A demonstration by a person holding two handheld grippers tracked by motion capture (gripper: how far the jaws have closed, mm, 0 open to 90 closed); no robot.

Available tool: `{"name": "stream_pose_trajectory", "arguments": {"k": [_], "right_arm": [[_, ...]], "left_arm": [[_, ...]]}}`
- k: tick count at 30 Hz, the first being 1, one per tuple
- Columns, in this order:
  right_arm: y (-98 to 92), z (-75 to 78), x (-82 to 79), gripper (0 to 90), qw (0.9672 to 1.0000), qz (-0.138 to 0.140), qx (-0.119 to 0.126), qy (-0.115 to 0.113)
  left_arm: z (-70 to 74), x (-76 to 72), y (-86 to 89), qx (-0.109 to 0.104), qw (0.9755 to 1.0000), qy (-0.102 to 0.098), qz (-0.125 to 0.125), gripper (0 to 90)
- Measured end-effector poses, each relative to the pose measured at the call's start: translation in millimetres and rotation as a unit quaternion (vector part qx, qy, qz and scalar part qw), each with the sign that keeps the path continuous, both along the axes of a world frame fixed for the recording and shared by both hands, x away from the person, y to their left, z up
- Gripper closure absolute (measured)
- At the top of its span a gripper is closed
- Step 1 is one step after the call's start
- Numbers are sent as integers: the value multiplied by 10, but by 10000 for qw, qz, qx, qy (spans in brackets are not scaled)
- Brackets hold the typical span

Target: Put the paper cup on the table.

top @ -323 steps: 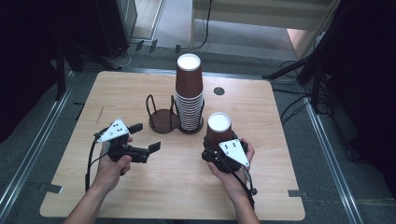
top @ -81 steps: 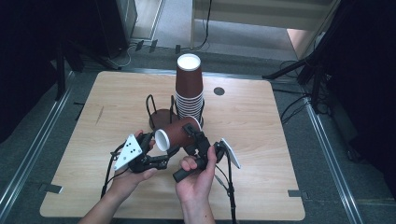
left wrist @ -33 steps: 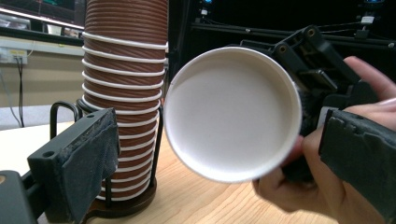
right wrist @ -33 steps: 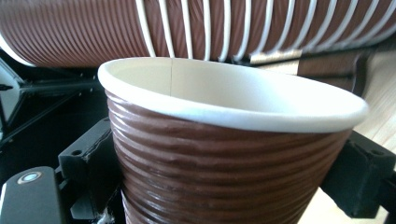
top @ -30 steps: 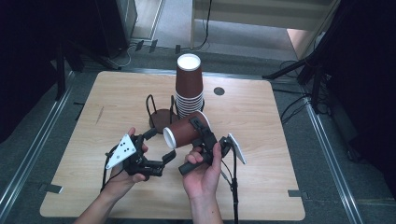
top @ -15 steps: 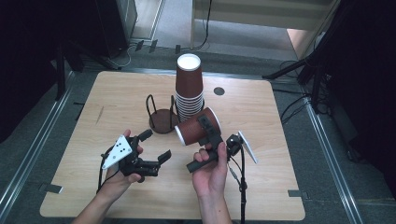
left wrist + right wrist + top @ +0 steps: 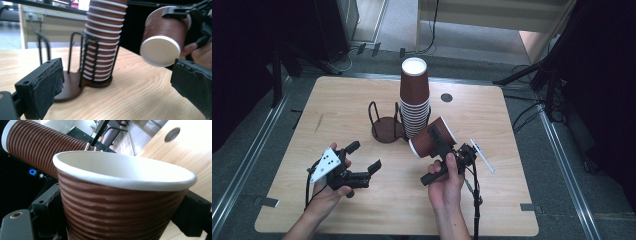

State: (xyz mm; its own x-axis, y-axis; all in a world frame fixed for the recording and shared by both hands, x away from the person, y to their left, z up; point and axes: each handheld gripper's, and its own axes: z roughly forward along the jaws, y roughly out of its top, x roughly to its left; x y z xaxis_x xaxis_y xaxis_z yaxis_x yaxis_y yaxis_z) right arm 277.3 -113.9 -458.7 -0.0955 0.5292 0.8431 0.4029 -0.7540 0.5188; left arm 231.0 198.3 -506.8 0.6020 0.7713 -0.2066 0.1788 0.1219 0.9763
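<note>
Tilting paper cup (image 7: 432, 138), left claw (image 7: 362, 162) withdrawn.

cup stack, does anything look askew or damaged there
No damage shows. The cup stack stands upside down in the wire holder and leans slightly. The odd one is the single cup, held tilted in the air by the right gripper, its base toward the open left gripper.

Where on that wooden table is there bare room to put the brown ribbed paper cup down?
Bare wood lies along the table's left side beside the dark wire cup holder, and along the right edge past the round hole. The middle is crowded: the tall stack of brown cups, and the right gripper holding the brown ribbed paper cup.
</note>
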Motion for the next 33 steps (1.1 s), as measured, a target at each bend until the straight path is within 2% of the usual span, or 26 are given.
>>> {"name": "stream_pose_trajectory", "arguments": {"k": [6,13,16,25,27,29,31,33], "right_arm": [[-38,12,10,117,9981,-78,-580,-196],[-75,25,31,117,9926,-114,-1153,-363],[-87,40,35,117,9874,-156,-1493,-503],[-201,40,96,116,9778,-387,-1962,-631],[-229,37,114,117,9741,-458,-2109,-679],[-244,38,129,116,9690,-527,-2290,-761],[-255,34,146,116,9625,-579,-2516,-833],[-266,30,156,116,9595,-607,-2611,-870]], "left_arm": [[-82,-39,163,31,9998,101,187,0],[-132,-85,338,35,9991,173,397,0],[-139,-107,402,39,9988,176,462,0],[-197,-152,586,79,9975,231,660,0],[-219,-154,628,101,9971,265,713,0],[-245,-156,676,122,9966,291,764,0],[-262,-161,713,156,9962,316,799,0],[-275,-168,750,159,9958,335,833,0]]}}
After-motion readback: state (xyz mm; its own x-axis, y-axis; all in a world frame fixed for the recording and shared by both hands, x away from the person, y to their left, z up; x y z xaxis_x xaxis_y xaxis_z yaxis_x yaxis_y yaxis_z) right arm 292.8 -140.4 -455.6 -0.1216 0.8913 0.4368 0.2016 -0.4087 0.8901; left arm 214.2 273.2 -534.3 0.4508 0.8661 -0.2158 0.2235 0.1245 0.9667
